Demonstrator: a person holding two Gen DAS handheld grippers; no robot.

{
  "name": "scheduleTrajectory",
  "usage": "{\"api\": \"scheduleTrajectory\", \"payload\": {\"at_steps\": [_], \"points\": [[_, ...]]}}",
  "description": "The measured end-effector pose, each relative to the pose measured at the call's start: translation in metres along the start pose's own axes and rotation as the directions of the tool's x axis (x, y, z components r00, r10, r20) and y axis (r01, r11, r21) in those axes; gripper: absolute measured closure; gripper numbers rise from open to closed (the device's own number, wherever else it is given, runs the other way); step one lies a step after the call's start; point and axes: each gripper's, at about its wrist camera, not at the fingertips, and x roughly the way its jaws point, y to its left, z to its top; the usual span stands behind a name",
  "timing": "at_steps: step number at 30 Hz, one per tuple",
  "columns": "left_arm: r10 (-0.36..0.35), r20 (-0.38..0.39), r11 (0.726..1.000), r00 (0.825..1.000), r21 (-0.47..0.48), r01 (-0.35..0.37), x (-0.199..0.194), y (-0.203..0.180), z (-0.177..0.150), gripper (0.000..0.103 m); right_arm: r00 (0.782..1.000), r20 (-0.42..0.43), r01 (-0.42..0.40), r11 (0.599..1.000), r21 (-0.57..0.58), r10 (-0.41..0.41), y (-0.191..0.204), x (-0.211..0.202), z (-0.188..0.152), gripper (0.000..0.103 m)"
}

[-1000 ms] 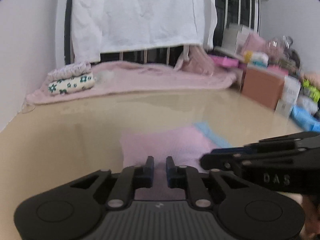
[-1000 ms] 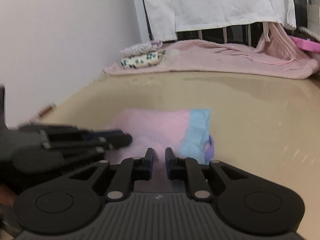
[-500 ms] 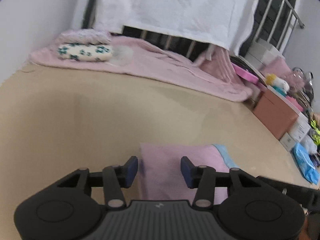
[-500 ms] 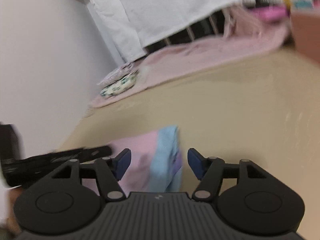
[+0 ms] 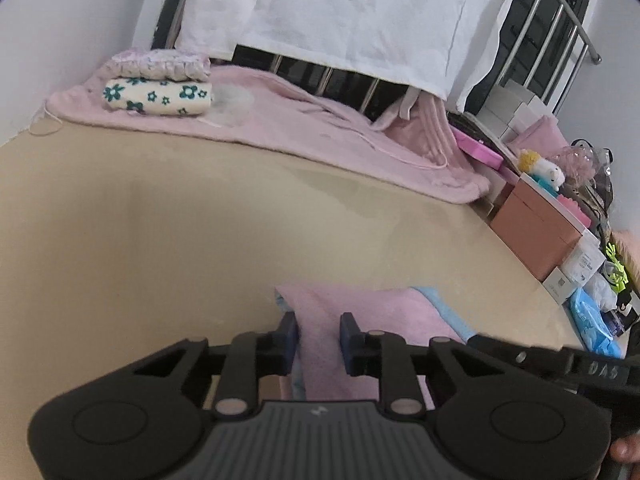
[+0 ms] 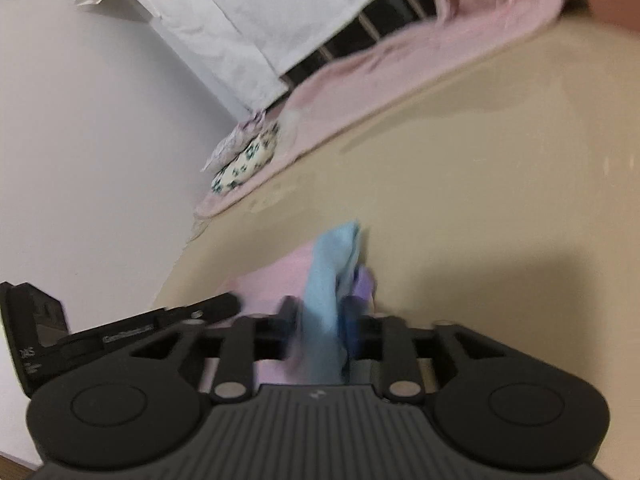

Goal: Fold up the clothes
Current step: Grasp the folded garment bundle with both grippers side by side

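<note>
One folded garment [image 5: 360, 320], pink with a light-blue band along its right edge, lies flat on the tan bed surface [image 5: 160, 240], close in front of both cameras. Its near edge runs in between the two fingers of the left gripper [image 5: 319, 334]; those jaws have just been closing and now stand narrow, a strip of the pink cloth in the gap between them, though whether the pads press it cannot be told. In the right wrist view, which is blurred, the blue edge of the cloth rises in a fold between the fingers of the right gripper [image 6: 318, 322]. These jaws have also just been closing, and both pads sit against the sides of that fold, so they pinch it. A bit of purple fabric shows just right of the blue. The two grippers sit side by side, each one's fingers showing at the edge of the other's view.

Farther back, a pink blanket [image 5: 320, 128] lies across the head of the bed, with two folded pieces stacked on its left end: a cream one with dark flowers [image 5: 156, 98] below and a pale lilac one [image 5: 160, 66] on top. A white sheet [image 5: 352, 20] hangs over the metal bed rail [image 5: 560, 28] behind. To the right of the bed stands a closed brown box [image 5: 536, 236] with a small plush toy [image 5: 542, 168] near its top, amid white boxes and blue packaging.
</note>
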Motion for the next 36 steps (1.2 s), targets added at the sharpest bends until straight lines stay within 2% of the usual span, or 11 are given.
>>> {"api": "scheduleTrajectory", "payload": {"at_steps": [3,5,17,19,21,24,26,30,33,34,36], "points": [[0.027,-0.002,0.999,1.000,0.041,-0.026,0.004,-0.008,-0.004,0.082,1.000,0.012,-0.008,1.000,-0.009,0.009,0.001,0.004,0.006,0.067],[0.049,-0.002,0.996,0.999,0.068,-0.049,0.007,-0.013,-0.007,0.082,1.000,0.008,0.016,1.000,-0.025,-0.016,0.004,0.013,0.005,0.095],[0.039,0.056,0.999,0.998,-0.007,-0.039,-0.006,0.000,0.001,0.073,0.991,0.076,0.118,0.989,-0.091,-0.111,0.019,0.003,-0.007,0.073],[0.100,0.042,0.994,0.994,0.037,-0.101,0.002,-0.006,0.002,0.095,0.990,0.080,0.126,0.986,-0.111,-0.118,0.021,0.004,-0.003,0.075],[0.138,0.063,0.989,0.988,0.052,-0.141,0.003,-0.008,-0.001,0.096,0.990,0.039,0.140,0.984,-0.108,-0.137,0.018,0.017,-0.003,0.094],[0.174,0.057,0.985,0.983,0.009,-0.175,-0.002,0.001,-0.004,0.091,0.987,0.038,0.157,0.984,-0.082,-0.154,0.013,0.020,-0.006,0.094],[0.151,0.038,0.988,0.988,-0.023,-0.150,-0.012,0.007,-0.005,0.086,0.987,0.053,0.155,0.986,-0.056,-0.152,0.015,0.011,-0.005,0.080],[0.041,0.026,0.998,0.999,-0.055,-0.039,-0.030,0.007,-0.008,0.043,0.991,0.066,0.121,0.990,-0.074,-0.116,0.022,-0.009,-0.002,0.043],[0.010,-0.004,0.999,1.000,-0.047,-0.010,-0.024,-0.001,-0.008,0.042,0.994,0.007,0.107,0.991,-0.084,-0.107,0.022,0.003,-0.004,0.058],[0.005,-0.017,0.999,1.000,-0.042,-0.006,-0.020,-0.003,-0.008,0.043,0.995,-0.009,0.103,0.991,-0.081,-0.104,0.021,0.009,-0.005,0.086],[0.018,-0.048,0.999,0.999,-0.034,-0.020,-0.016,-0.007,-0.008,0.051,0.994,-0.024,0.101,0.992,-0.072,-0.103,0.020,0.018,-0.007,0.089]]}}
